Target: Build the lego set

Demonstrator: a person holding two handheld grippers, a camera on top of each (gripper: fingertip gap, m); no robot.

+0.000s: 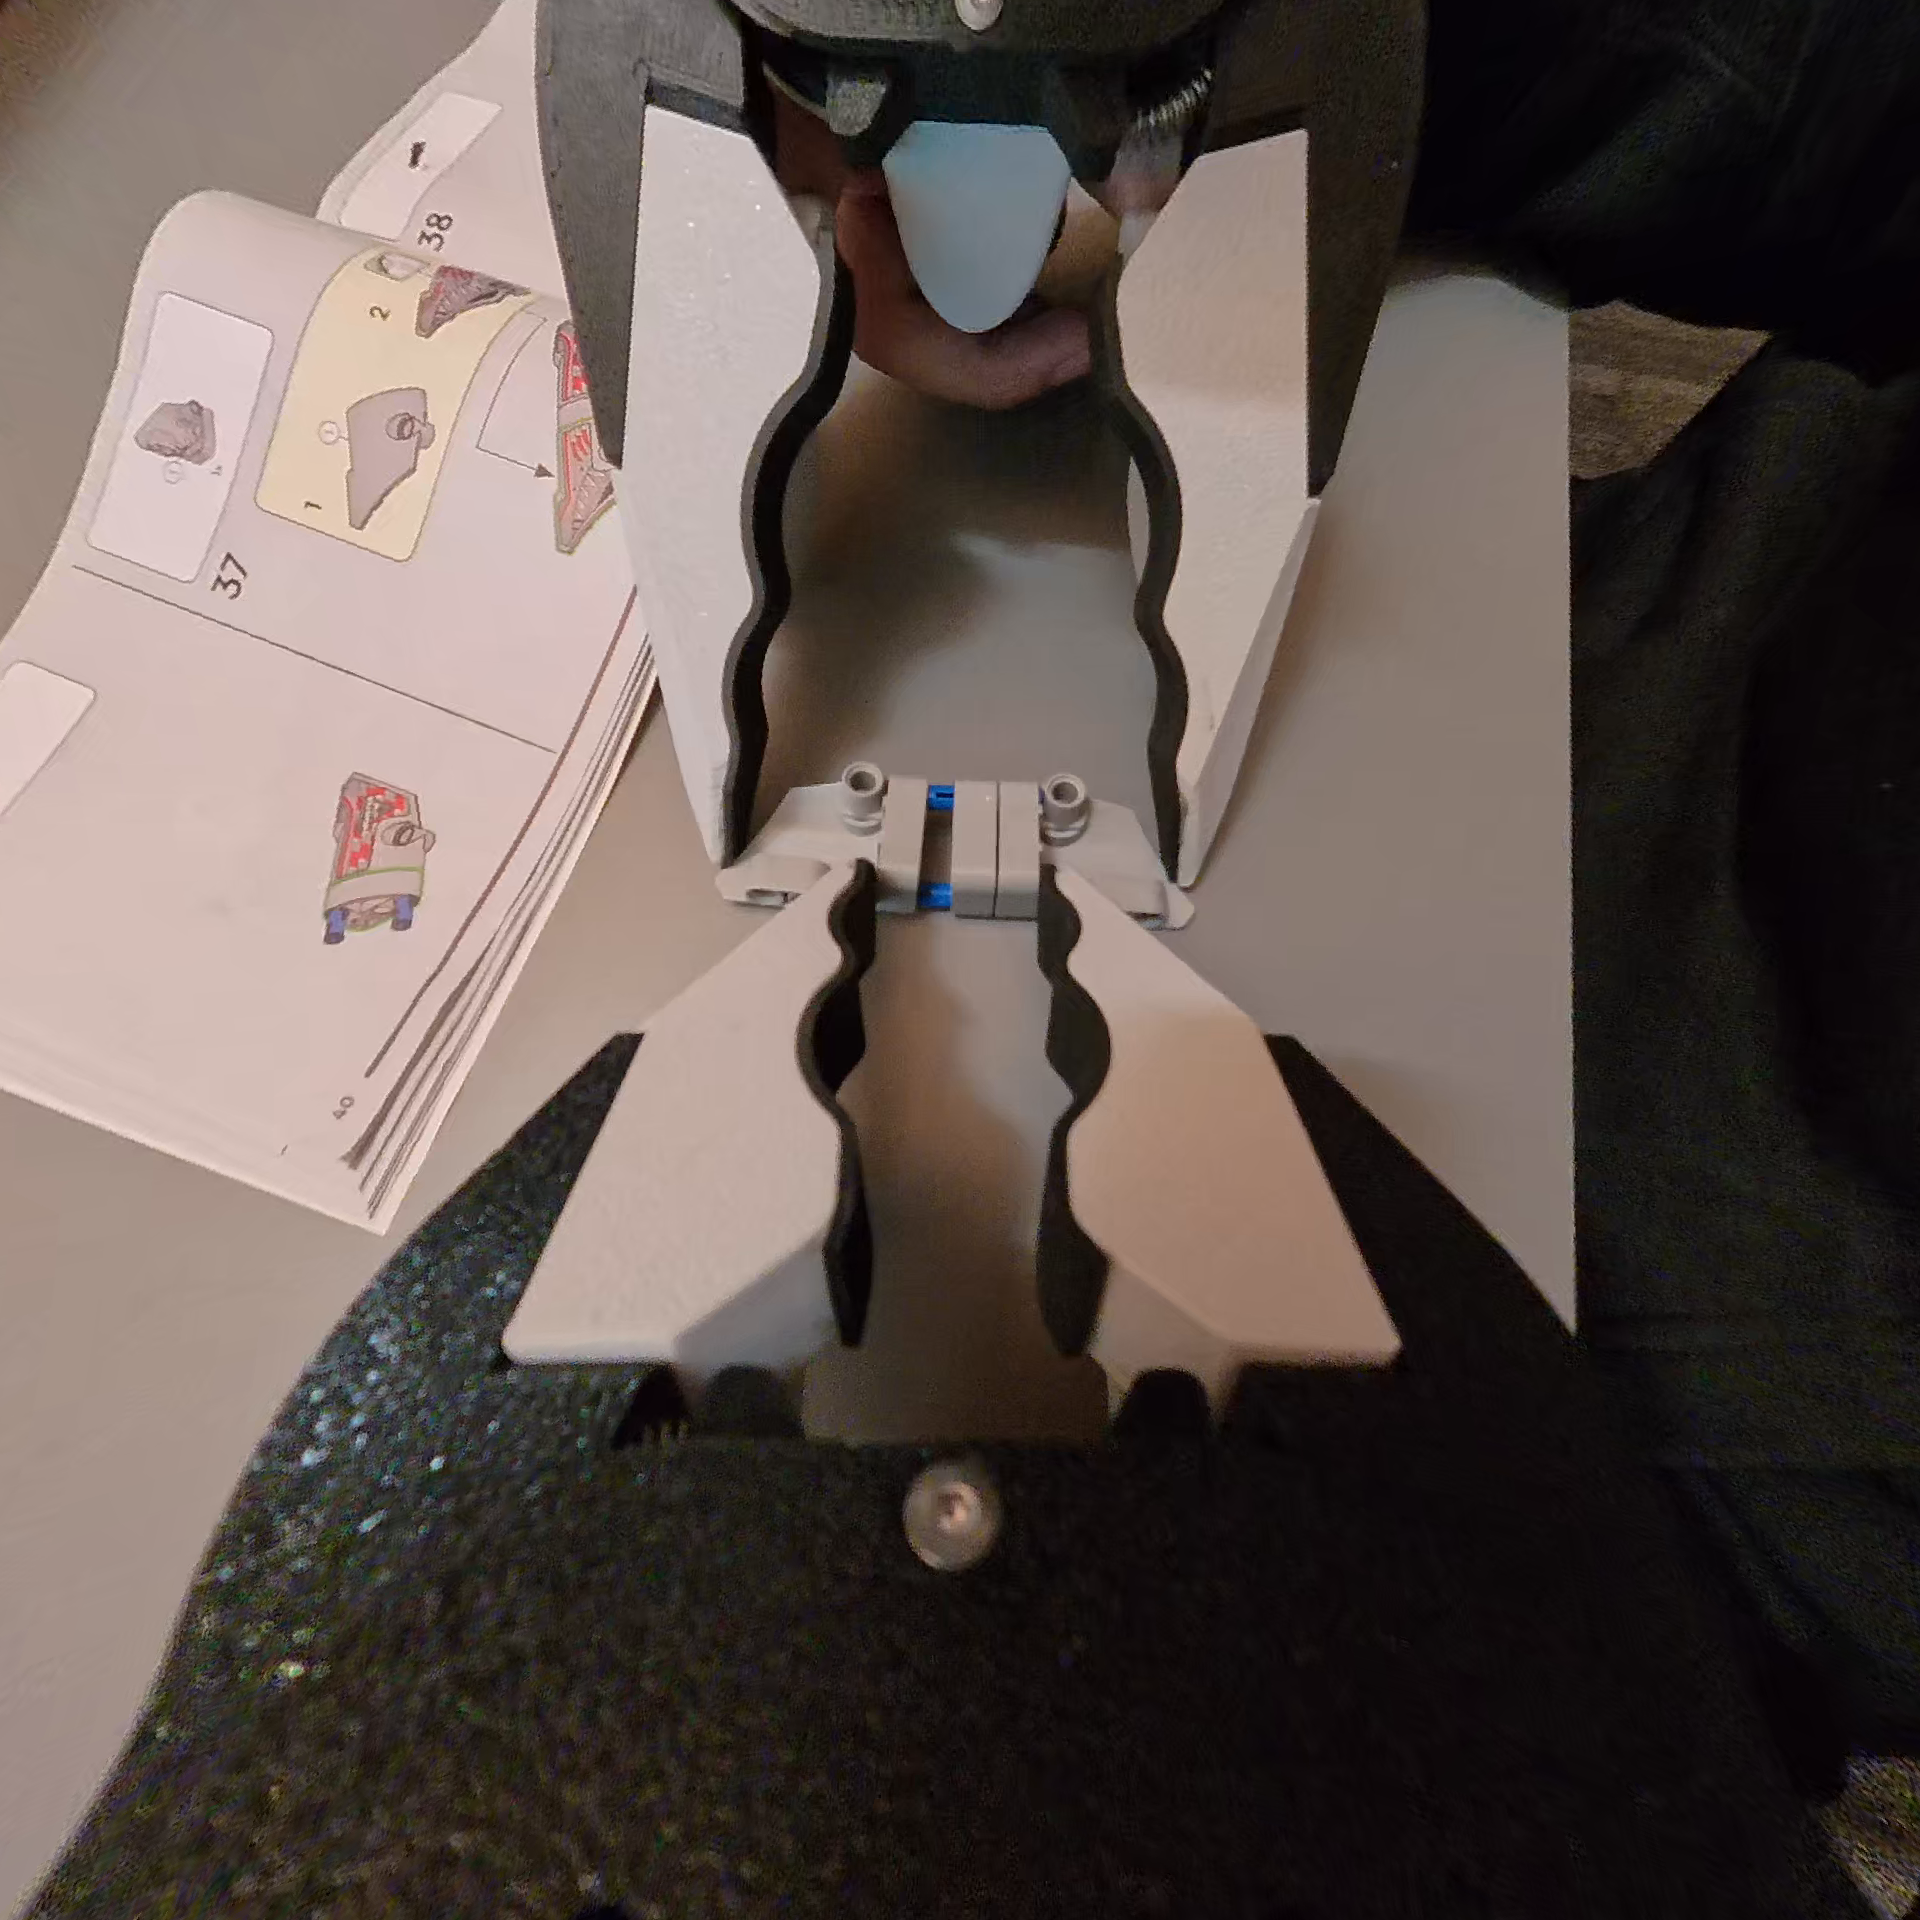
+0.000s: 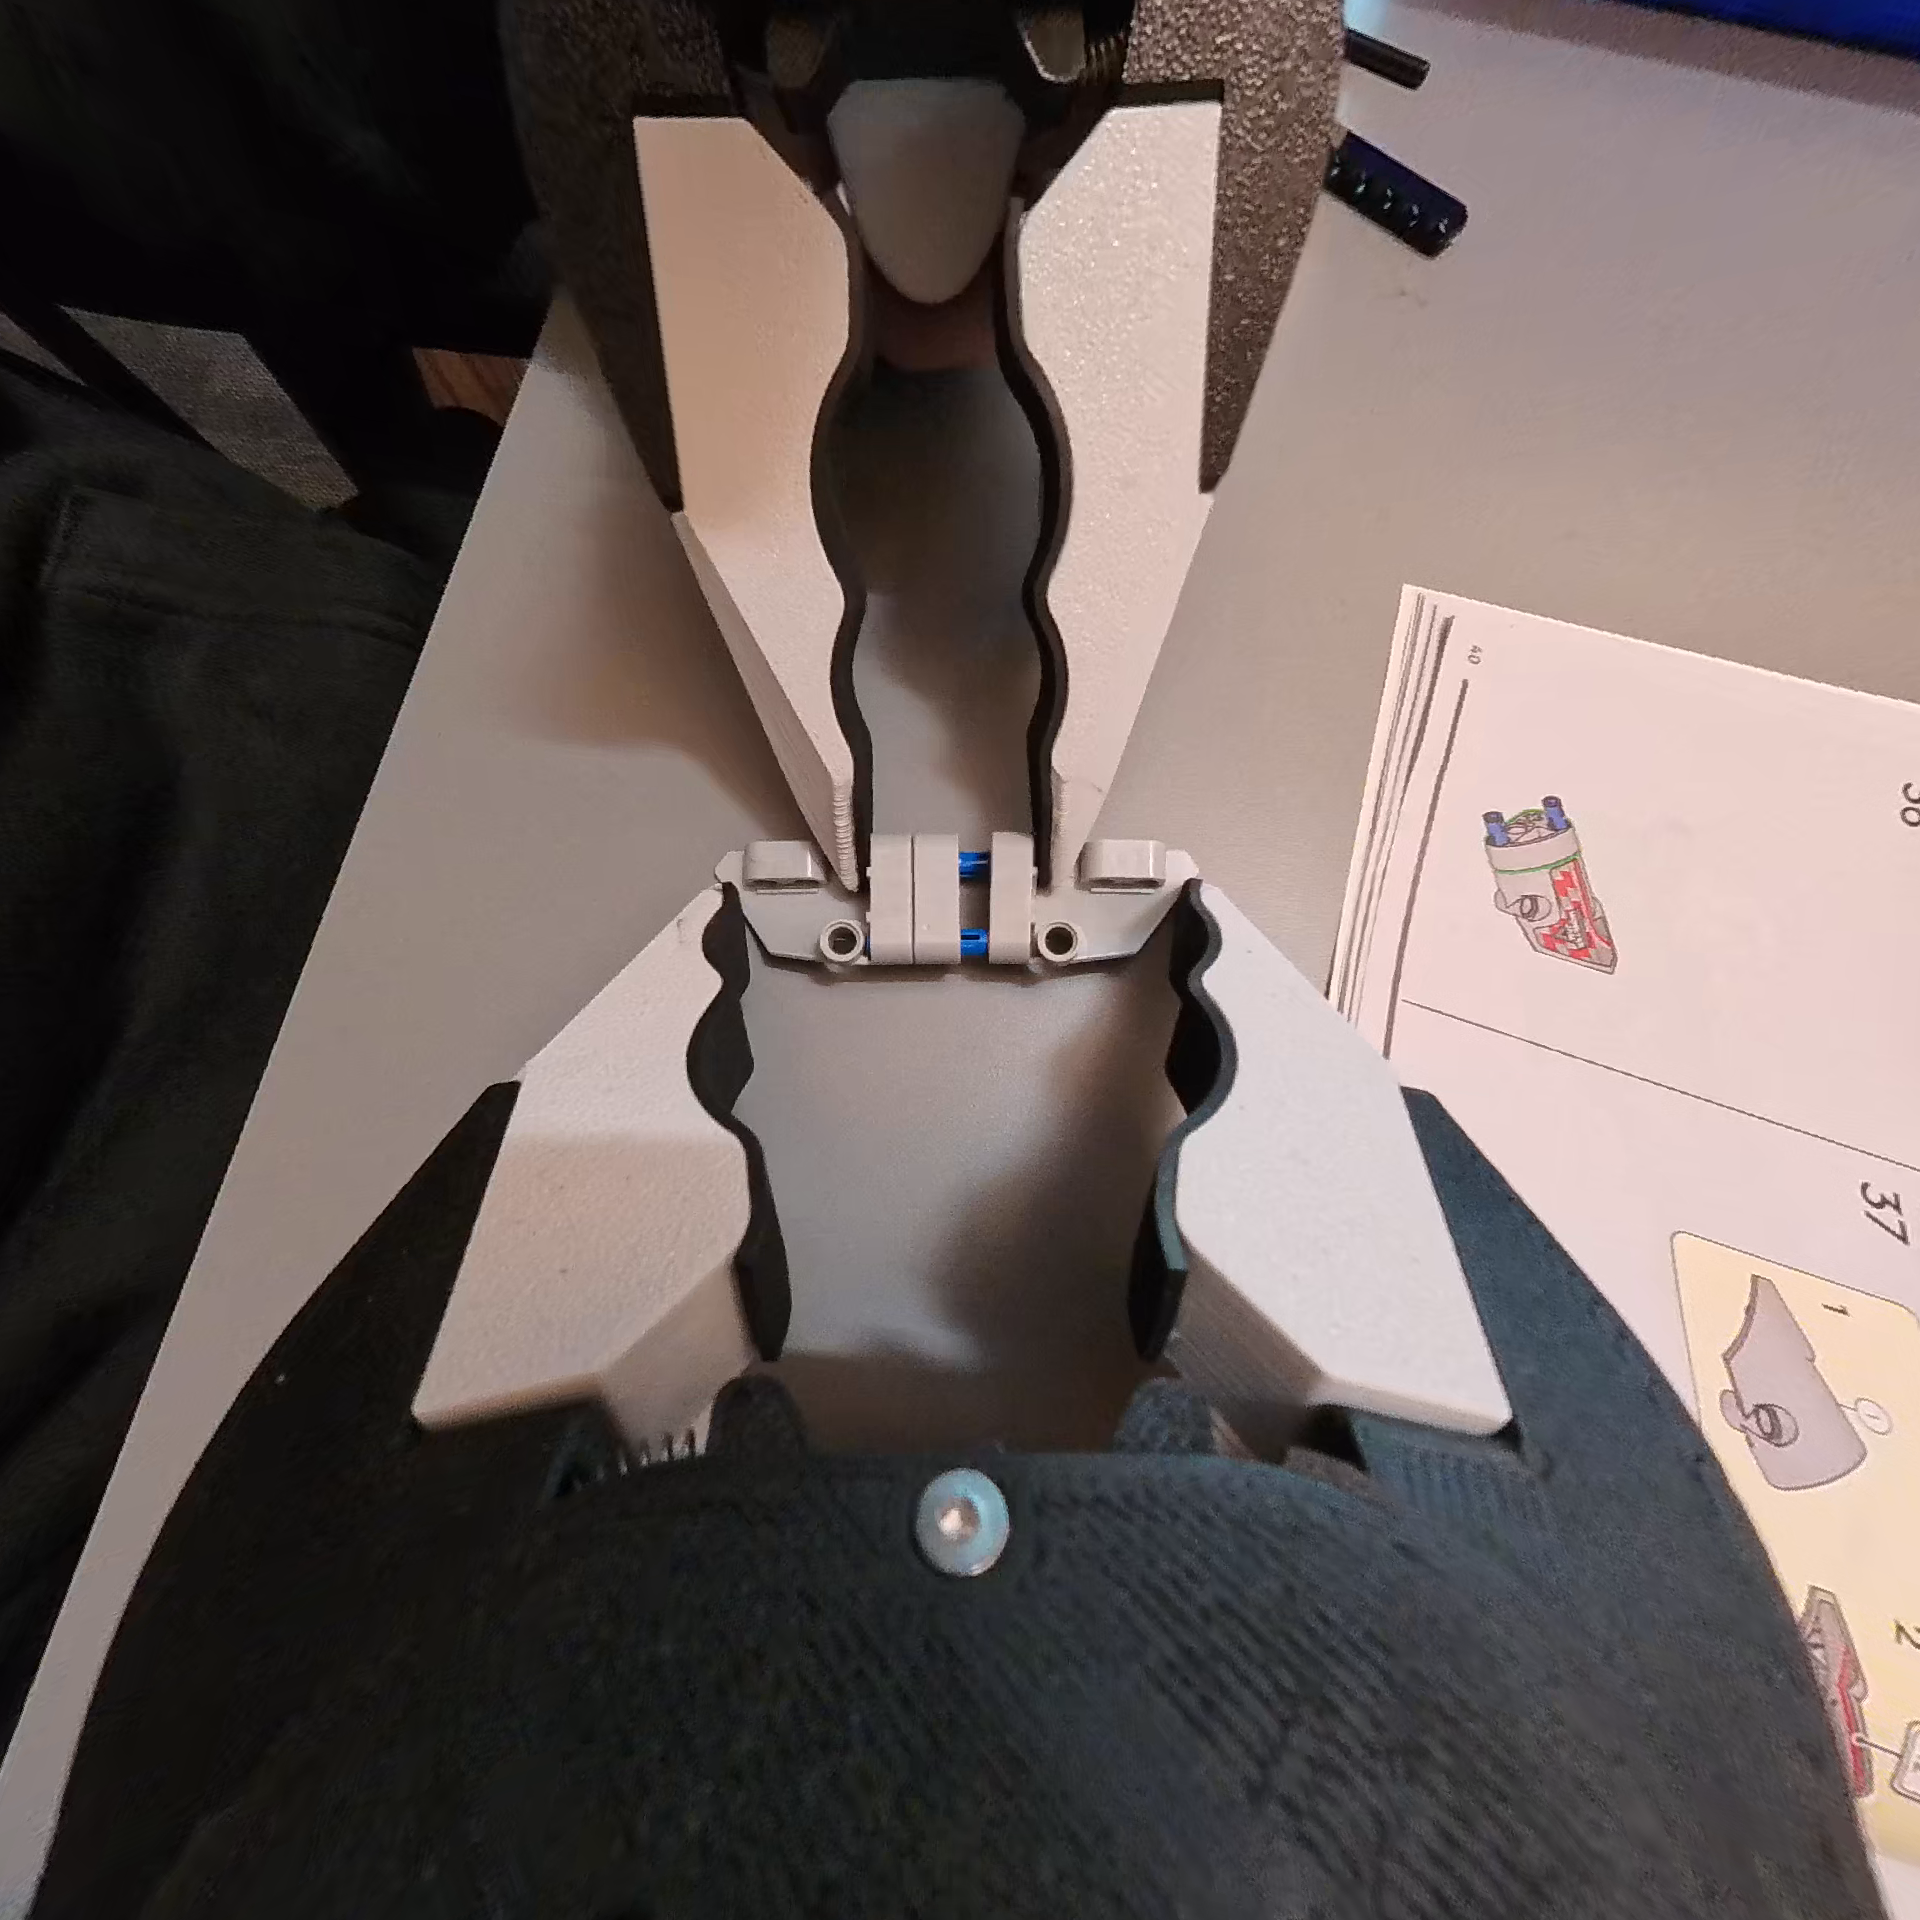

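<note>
The pale grey surface [image 1: 187,1351] fills both views, its edge running against dark fabric at 3 o'clock in the left wrist view and at 9 o'clock in the right wrist view.

An open instruction booklet [image 1: 260,727] lies flat on the surface, toward 10 o'clock in the left wrist view and toward 3 o'clock in the right wrist view [image 2: 1683,1039], its pages showing drawn build steps.

The two tools face each other tip to tip over the surface. The left tool [image 1: 954,894] reaches up from 6 o'clock in its own view, fingers fairly close together, clamped on the middle blocks of the lego piece [image 1: 956,847]. In the right wrist view it comes down from 12 o'clock [image 2: 948,868], each fingertip pressed against an outer face of those blocks.

The right tool [image 2: 961,914] is spread wider, and its fingers grip the angled outer ends of the same piece. In the left wrist view it enters from 12 o'clock [image 1: 954,831], with part of a hand [image 1: 966,353] behind it.

The lego piece [image 2: 956,909] sits at the centre of both views, held between the two tools above the surface: light grey, with two round pin holes and short blue pins [image 2: 972,860] bridging a gap between its middle blocks.

A black beam with holes [image 2: 1397,208] lies on the surface at 1 o'clock in the right wrist view.
</note>
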